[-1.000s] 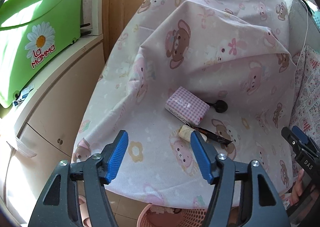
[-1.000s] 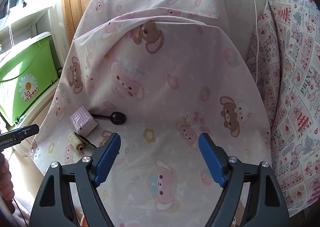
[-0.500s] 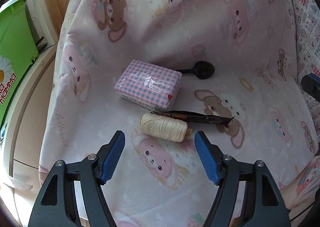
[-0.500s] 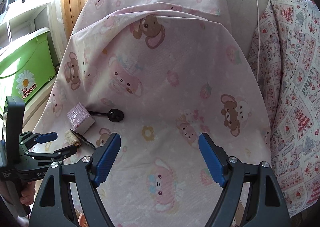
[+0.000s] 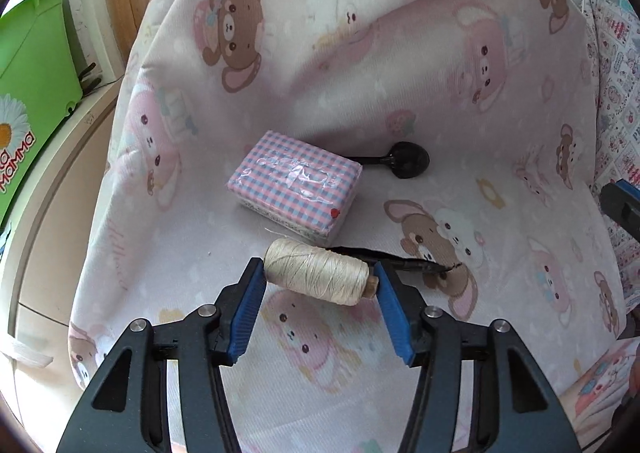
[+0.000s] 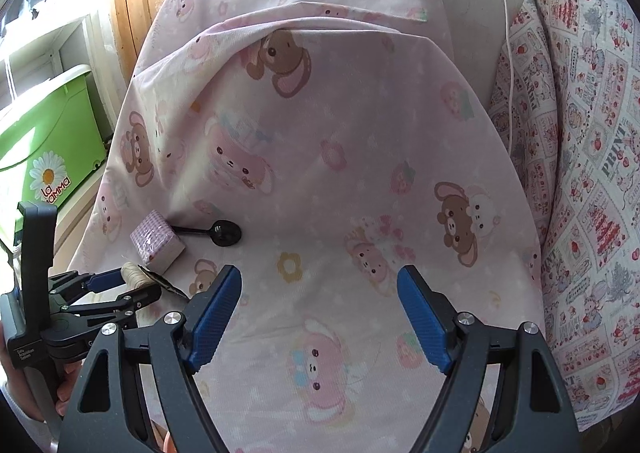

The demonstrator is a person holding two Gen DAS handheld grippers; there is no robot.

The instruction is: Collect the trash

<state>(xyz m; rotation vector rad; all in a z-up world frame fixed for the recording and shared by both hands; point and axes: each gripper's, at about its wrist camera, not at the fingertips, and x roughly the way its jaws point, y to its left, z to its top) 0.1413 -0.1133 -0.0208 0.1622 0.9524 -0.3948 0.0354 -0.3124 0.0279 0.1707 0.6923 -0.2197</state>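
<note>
As the left gripper (image 5: 320, 279) is closing endwise onto the thread spool (image 5: 317, 276), pads touching both ends, it's lying just in front of the checked packet (image 5: 295, 189). Light, firm, prone to rolling. Right gripper (image 6: 320, 313) is hanging open, empty.

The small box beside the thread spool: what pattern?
Pink-and-blue gingham check on the box, clearest in the left wrist view.

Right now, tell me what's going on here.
A person is clearing a pink bear-print sheet with two handheld grippers. The left gripper has just been closing, its fingers at both ends of a cream thread spool. A gingham packet, black spoon and dark sachet lie nearby. The right gripper hangs open, empty.
</note>
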